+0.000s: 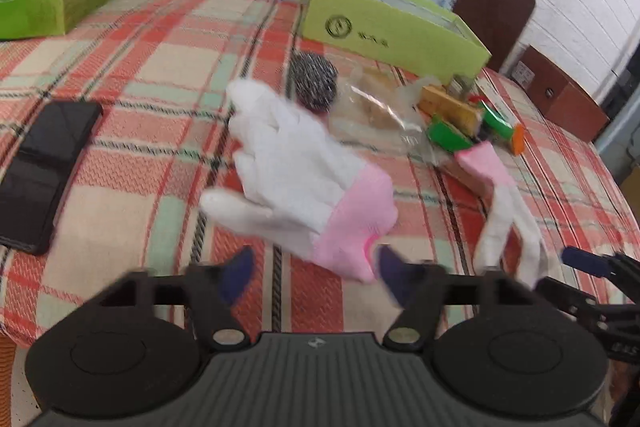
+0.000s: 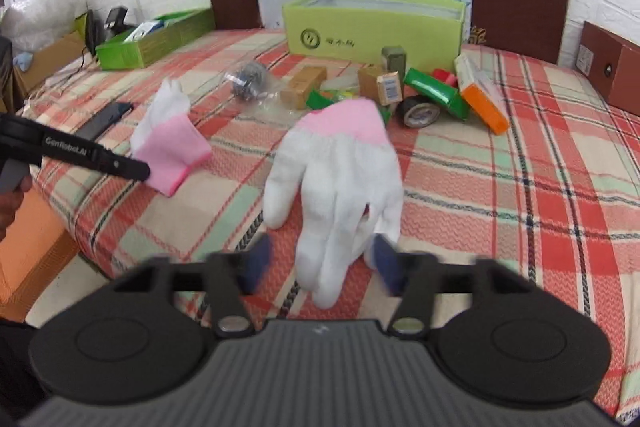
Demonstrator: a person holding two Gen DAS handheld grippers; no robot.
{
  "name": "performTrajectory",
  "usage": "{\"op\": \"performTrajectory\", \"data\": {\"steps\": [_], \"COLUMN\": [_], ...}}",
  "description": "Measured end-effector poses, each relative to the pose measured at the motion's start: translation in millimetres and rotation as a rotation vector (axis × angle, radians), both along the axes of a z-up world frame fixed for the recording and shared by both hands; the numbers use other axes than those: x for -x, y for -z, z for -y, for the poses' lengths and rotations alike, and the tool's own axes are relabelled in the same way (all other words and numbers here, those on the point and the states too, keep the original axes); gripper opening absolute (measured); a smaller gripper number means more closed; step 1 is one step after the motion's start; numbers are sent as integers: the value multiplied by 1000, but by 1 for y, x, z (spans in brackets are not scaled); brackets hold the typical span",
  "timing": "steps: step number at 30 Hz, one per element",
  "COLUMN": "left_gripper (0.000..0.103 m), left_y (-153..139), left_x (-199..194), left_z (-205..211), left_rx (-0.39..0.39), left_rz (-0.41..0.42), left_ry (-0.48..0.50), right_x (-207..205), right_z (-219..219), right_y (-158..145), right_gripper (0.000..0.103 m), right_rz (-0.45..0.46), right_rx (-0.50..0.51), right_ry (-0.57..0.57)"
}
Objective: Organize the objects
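Two white gloves with pink cuffs lie flat on my plaid bed cover, both released.

My left gripper [image 1: 314, 273] has wide fingers at the left glove's [image 1: 296, 179] cuff; my right gripper [image 2: 320, 263] has wide fingers around the right glove's [image 2: 340, 179] fingertips, gripping nothing. Beyond sit clutter and a green box [image 2: 372, 27].

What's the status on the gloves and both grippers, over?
Left gripper open at first glove cuff. Right gripper open around second glove fingertips. Neither gripped. Nothing blocking; clutter pile beyond.
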State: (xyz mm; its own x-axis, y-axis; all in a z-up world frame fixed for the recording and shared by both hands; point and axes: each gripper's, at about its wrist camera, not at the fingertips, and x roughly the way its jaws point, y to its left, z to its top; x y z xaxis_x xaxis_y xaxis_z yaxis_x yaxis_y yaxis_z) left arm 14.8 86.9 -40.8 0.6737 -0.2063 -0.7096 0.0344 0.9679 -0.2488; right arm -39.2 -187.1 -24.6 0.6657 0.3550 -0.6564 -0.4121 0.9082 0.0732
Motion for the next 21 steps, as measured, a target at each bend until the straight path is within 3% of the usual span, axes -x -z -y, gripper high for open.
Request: {"op": "performTrajectory", "data": {"steps": [5, 8, 12, 13, 14, 15, 19, 21], "left_gripper": [82, 82, 54, 45, 29, 25, 25, 30], "left_y": [-1, 8, 15, 14, 14, 14, 10, 9], "left_x": [-26, -42, -47, -46, -45, -43, -32, -27], "left_z": [14, 15, 18, 20, 22, 23, 23, 19], "left_rx": [-58, -62, -67, -72, -61, -40, -22, -1], "left_rz": [38, 35, 24, 27, 22, 13, -3, 1], "left_ry": [-63, -89, -46, -11, 33, 67, 95, 70], "right_x": [-10, -26, -40, -44, -46, -49, -53, -53], "right_z": [-2, -7, -14, -15, -17, -18, -23, -26], "right_y": [-14, -11, 2, 6, 10, 13, 19, 18], "right_gripper": [76, 76, 76, 76, 76, 76, 75, 75], "right_rz": [95, 72, 28, 16, 1, -9, -36, -29], "right_rx": [6, -11, -12, -7, 0, 2, -17, -16], "right_ry": [32, 64, 86, 90, 96, 102, 91, 82]}}
